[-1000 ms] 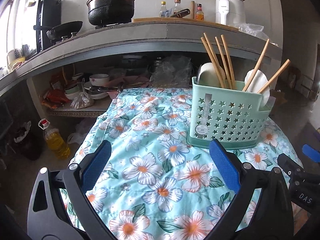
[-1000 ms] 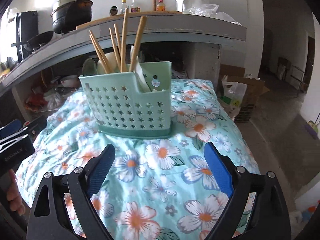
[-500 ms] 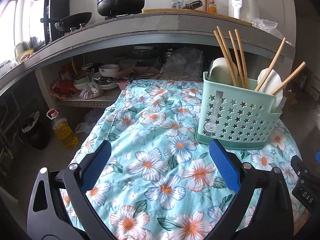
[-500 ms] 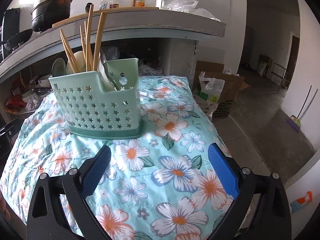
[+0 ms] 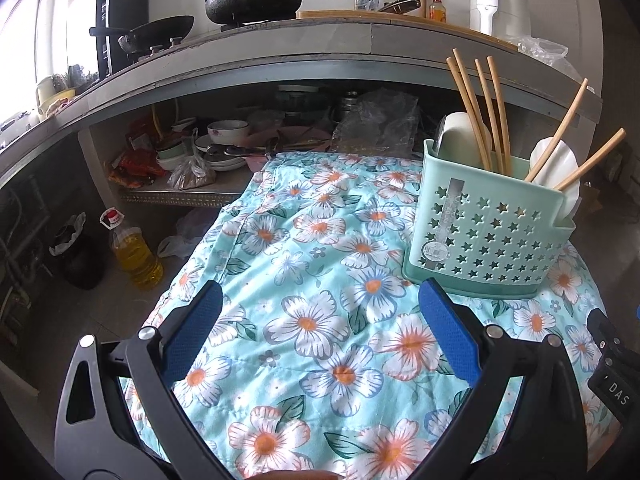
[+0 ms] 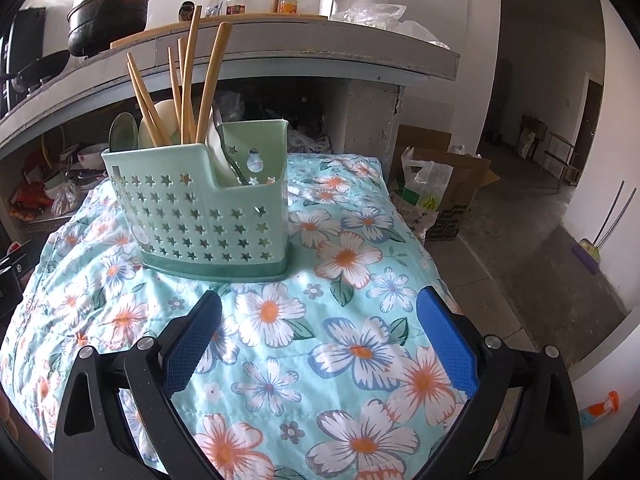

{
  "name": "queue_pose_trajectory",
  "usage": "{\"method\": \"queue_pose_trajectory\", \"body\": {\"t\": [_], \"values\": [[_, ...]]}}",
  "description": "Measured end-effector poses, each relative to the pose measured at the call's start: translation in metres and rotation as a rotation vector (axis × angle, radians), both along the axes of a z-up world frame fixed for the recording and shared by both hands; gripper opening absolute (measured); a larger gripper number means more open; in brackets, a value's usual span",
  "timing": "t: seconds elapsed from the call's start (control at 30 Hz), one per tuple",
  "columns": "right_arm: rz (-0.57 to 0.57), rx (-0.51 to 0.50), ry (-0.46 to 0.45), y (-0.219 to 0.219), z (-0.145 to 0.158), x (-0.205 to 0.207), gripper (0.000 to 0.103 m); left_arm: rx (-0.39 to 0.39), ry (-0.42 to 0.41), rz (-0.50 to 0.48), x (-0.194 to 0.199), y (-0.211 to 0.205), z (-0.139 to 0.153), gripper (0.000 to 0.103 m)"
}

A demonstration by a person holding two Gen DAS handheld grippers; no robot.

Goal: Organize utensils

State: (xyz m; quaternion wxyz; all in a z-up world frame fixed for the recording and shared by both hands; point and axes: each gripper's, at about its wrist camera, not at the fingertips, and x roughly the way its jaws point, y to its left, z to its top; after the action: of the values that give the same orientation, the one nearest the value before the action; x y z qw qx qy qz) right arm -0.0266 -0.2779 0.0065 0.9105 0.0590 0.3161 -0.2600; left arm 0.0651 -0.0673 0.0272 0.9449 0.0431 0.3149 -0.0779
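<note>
Both tongs, left gripper (image 5: 318, 320) and right gripper (image 6: 318, 326), gape wide, holding nothing, hovering low over the floral cloth (image 5: 320, 280). Green caddy (image 6: 200, 208) stands upright on the cloth, ahead of both. Chopsticks (image 6: 188, 80) and white spoons (image 5: 556, 164) already stand inside. No loose utensils visible, so organizing looks finished; best keep both grippers clear of the caddy, level, pointing forward.
</note>
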Motion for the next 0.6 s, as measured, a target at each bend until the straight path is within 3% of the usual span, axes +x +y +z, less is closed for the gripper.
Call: {"method": "queue_pose_trajectory", "body": {"t": [0.6], "values": [[-0.018, -0.001, -0.014, -0.0036, 0.0045, -0.0024, 0.095, 0.008, -0.003, -0.002, -0.0011, -0.0004, 0.0006, 0.095]]}}
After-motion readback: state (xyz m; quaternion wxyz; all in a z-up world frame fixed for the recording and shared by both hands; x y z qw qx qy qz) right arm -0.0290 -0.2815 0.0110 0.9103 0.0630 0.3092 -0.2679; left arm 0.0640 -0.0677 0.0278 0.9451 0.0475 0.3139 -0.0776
